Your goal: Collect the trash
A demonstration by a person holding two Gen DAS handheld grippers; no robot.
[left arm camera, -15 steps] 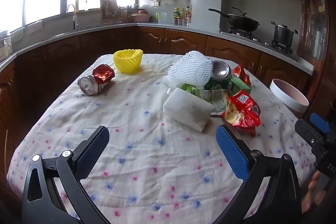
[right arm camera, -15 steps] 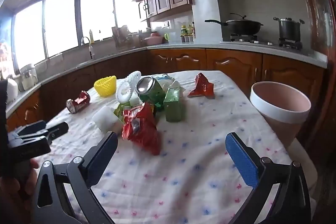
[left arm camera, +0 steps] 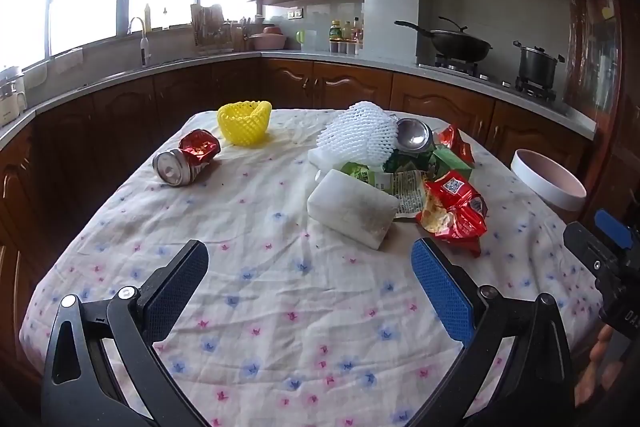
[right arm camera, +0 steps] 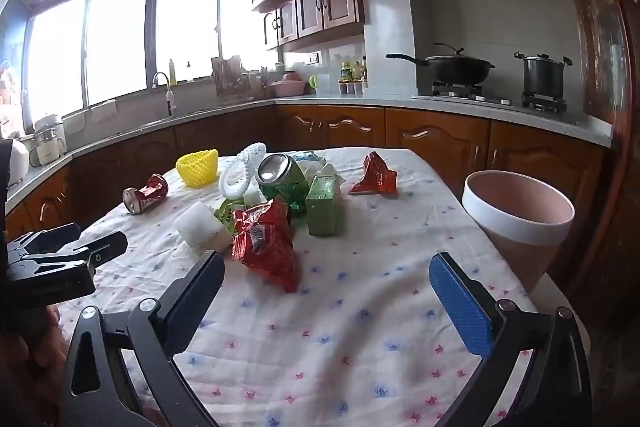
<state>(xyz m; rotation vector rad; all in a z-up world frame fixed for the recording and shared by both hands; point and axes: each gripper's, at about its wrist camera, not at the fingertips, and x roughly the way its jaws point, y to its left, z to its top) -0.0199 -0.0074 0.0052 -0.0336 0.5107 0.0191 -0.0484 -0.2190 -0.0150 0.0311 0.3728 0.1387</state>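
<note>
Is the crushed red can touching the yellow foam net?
Apart. In the left wrist view, bare cloth shows between the red can and the yellow net; the right wrist view shows the gap too.

The left black two-finger tool with blue pads [left arm camera: 310,285] hangs low, its fingers spread wide apart and gripping nothing. The right black blue-padded tool [right arm camera: 326,293] matches it, level beside the left tool.

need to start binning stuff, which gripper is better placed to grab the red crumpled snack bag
Right, probably. The right gripper is open with the red crumpled snack bag just ahead of it, and the pink bin stands on its side. The left gripper faces the white foam block.
</note>
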